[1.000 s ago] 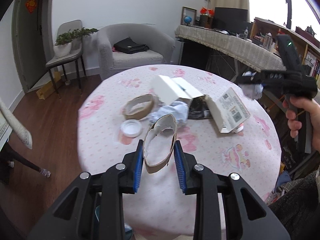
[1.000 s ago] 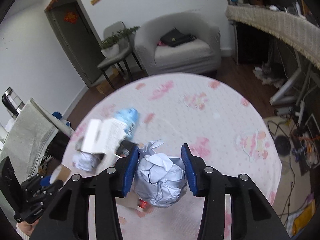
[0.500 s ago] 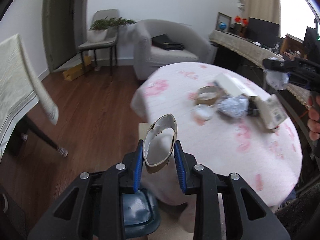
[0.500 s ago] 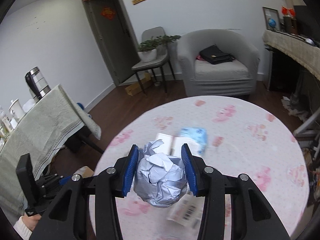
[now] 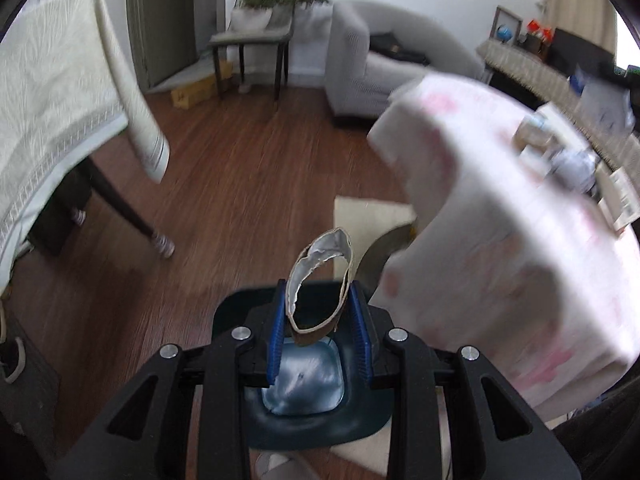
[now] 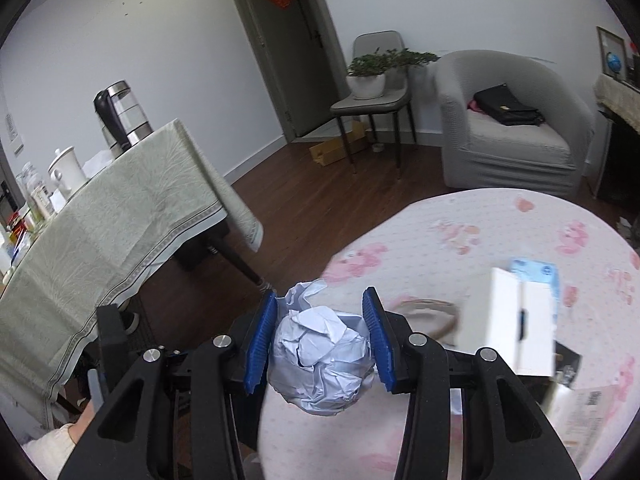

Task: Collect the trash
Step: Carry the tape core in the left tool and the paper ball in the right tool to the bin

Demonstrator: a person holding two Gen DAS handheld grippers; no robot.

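Note:
My left gripper (image 5: 318, 316) is shut on a squashed brown cardboard ring (image 5: 320, 280) with a white torn inside. It holds the ring directly above a dark blue trash bin (image 5: 304, 392) on the floor beside the table. My right gripper (image 6: 322, 336) is shut on a crumpled white paper ball (image 6: 320, 364), held over the left edge of the round table (image 6: 500, 224). More trash lies on the table: a cardboard ring (image 6: 424, 312), a white box (image 6: 508, 316) and a blue packet (image 6: 534, 274). The left gripper's body shows at the lower left of the right wrist view (image 6: 116, 344).
The round table with a pink flowered cloth (image 5: 500, 208) is right of the bin. A second table with a pale green cloth (image 6: 100, 236) holds a kettle (image 6: 122, 118). A grey armchair (image 6: 512, 120), a chair with a plant (image 6: 376, 92) and wooden floor (image 5: 224, 176) lie beyond.
My left gripper swung left and down off the table with the cardboard ring, now over the bin. My right gripper turned left with the paper ball toward the table's left edge.

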